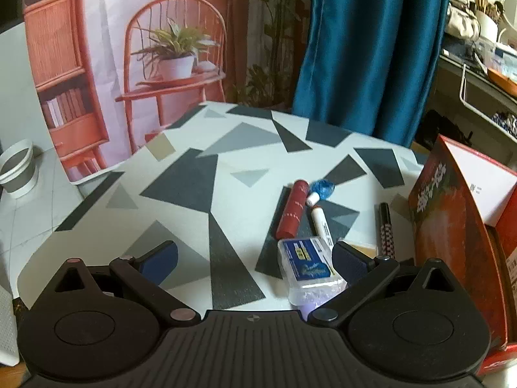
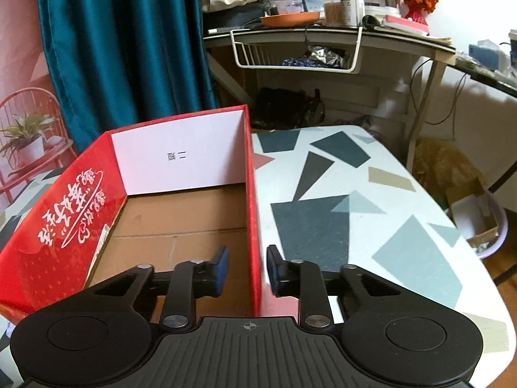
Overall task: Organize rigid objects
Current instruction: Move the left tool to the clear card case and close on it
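Note:
In the left wrist view, my left gripper [image 1: 253, 252] is open and wide above the patterned table [image 1: 194, 174]. A clear plastic case [image 1: 308, 266] with a blue label lies just inside its right finger. Beyond it lie a dark red tube [image 1: 292, 210], a white marker [image 1: 321, 223] with its cap [image 1: 312, 199] off, a blue crumpled wrapper [image 1: 323, 188] and a black checkered pen [image 1: 386, 229]. In the right wrist view, my right gripper [image 2: 247, 266] straddles the right wall [image 2: 255, 210] of the red cardboard box [image 2: 64, 226]. A gap shows between the left pad [image 2: 221, 266] and the wall.
The red box stands at the table's right in the left wrist view [image 1: 452, 226], close to the pens. A teal curtain [image 1: 371, 48] hangs behind the table. A cluttered desk with a white wire basket [image 2: 297, 51] stands beyond. A lilac tub [image 2: 484, 226] sits on the floor at right.

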Demonstrator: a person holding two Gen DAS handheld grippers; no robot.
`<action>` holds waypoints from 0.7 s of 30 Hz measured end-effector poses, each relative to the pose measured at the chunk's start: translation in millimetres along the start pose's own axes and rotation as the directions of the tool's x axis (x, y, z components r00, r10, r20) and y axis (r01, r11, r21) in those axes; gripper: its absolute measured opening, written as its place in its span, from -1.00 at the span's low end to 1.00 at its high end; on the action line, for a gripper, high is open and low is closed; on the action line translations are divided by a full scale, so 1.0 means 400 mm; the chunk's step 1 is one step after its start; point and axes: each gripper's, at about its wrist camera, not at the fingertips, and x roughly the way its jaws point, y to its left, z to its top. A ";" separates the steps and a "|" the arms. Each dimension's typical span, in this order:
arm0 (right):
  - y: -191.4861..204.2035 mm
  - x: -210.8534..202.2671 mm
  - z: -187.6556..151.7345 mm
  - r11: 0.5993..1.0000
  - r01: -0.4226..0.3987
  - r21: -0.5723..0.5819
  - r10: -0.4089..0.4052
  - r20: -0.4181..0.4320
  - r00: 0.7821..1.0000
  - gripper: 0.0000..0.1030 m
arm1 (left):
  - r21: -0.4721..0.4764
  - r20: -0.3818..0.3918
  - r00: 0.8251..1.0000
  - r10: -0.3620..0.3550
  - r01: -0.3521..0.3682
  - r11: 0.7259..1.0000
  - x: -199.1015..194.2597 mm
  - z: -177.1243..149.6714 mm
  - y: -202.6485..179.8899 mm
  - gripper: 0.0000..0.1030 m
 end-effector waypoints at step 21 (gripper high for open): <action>-0.004 -0.003 -0.001 1.000 0.013 -0.025 -0.012 0.019 1.000 -0.80 | -0.048 -0.189 0.979 -0.075 0.067 0.997 0.160 0.007 -0.046 0.83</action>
